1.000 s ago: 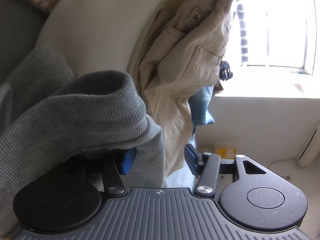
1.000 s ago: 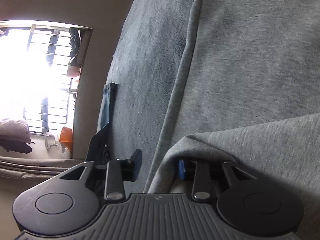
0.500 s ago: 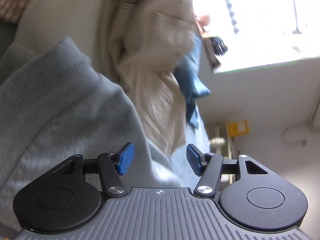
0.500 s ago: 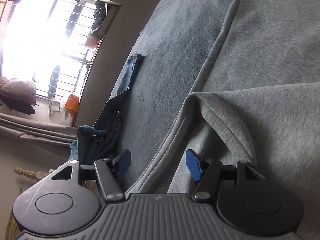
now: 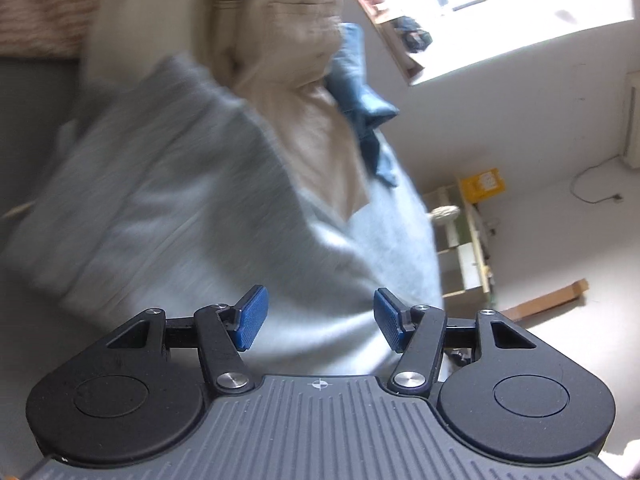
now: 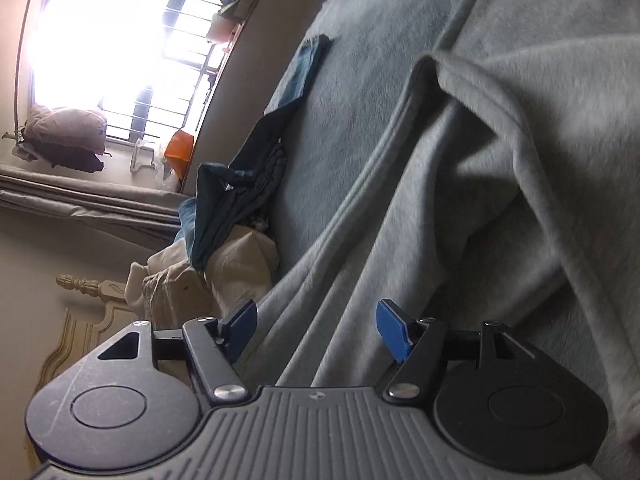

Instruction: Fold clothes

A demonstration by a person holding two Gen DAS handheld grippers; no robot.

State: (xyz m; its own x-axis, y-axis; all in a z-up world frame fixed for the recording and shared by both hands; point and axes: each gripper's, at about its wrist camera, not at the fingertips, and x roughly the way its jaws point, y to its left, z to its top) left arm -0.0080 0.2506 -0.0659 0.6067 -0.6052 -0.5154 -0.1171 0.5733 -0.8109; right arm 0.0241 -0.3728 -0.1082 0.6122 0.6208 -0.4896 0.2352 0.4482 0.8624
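Pulled back from the cloth since a second ago: then draped over the left tool (image 5: 320, 322) and folded over the right tool (image 6: 318, 330), now clear of both. Lying ahead of the left tool, blurred by motion, the thick grey knitted sweatshirt (image 5: 180, 216); blue pads (image 5: 251, 318) well apart with nothing pressed between them, only grey cloth seen past the gap. Right tool's jaws just been opening, now wide, blue pads (image 6: 392, 330) bare; folds and a raised seam of the same grey sweatshirt (image 6: 460, 208) showing in the gap and beyond, not gripped. Sweatshirt spread on a grey blanket-covered bed (image 6: 360, 100), one thick fold rising at the right of the right wrist view.

Heaped beyond the sweatshirt in the left wrist view: crumpled beige trousers (image 5: 292, 80), and just beside them a piece of blue denim cloth (image 5: 360, 96). In the right wrist view the same pile at the bed's far edge: dark blue garments (image 6: 240, 192) on top of beige cloth (image 6: 224, 272), with a strip of blue denim (image 6: 304, 68) lying flat on the bed further along.

Behind, a bright barred window (image 6: 132, 40), an orange box (image 6: 182, 148) near its sill, a pale carved bedpost (image 6: 80, 282) at lower left. Past the left tool, a pale wooden shelf unit (image 5: 468, 240) against a white wall, topped by a yellow box (image 5: 482, 184).
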